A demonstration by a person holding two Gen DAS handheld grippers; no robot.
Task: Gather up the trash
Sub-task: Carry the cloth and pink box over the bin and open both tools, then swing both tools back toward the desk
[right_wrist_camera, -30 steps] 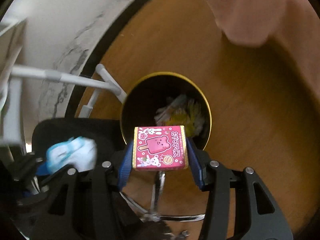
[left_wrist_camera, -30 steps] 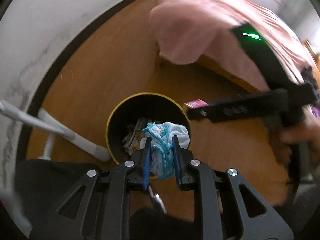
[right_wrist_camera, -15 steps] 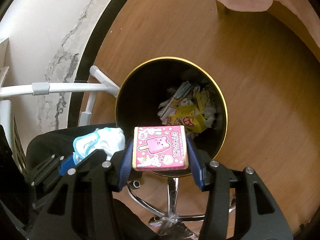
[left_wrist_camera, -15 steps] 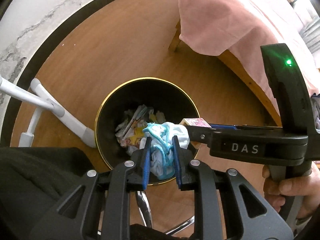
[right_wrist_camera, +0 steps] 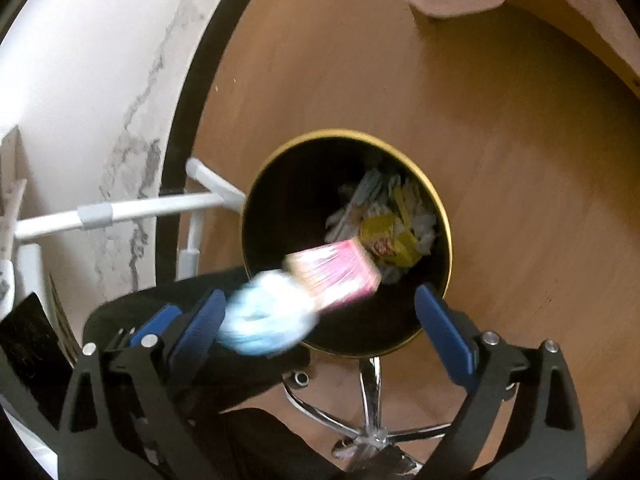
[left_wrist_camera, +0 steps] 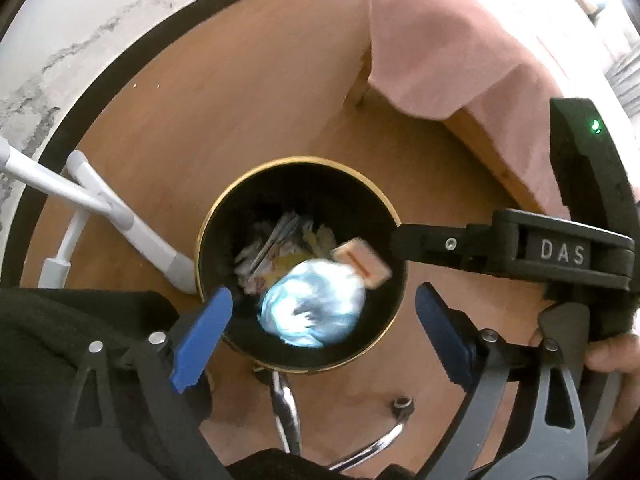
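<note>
A black bin with a gold rim (left_wrist_camera: 224,208) (right_wrist_camera: 442,204) stands on the wooden floor with wrappers (left_wrist_camera: 276,240) (right_wrist_camera: 392,232) at its bottom. My left gripper (left_wrist_camera: 320,340) is open above it; a blurred white and blue wad (left_wrist_camera: 312,308) (right_wrist_camera: 264,316) is falling into the bin. My right gripper (right_wrist_camera: 320,328) is open too; the pink ice-cream box (right_wrist_camera: 336,272) (left_wrist_camera: 362,266) is falling from it, tilted and blurred. The right gripper's body (left_wrist_camera: 520,248) reaches over the bin's right rim in the left wrist view.
A white metal frame (left_wrist_camera: 104,212) (right_wrist_camera: 120,212) stands left of the bin by the marbled wall. A bed with a pink cover (left_wrist_camera: 460,40) is at the far right. A chrome chair base (right_wrist_camera: 372,420) and dark fabric (left_wrist_camera: 60,328) lie below the grippers.
Both grippers have opened. The wad and the pink box have left the fingers and are dropping toward the bin. The bin now sits more centred under both grippers.
</note>
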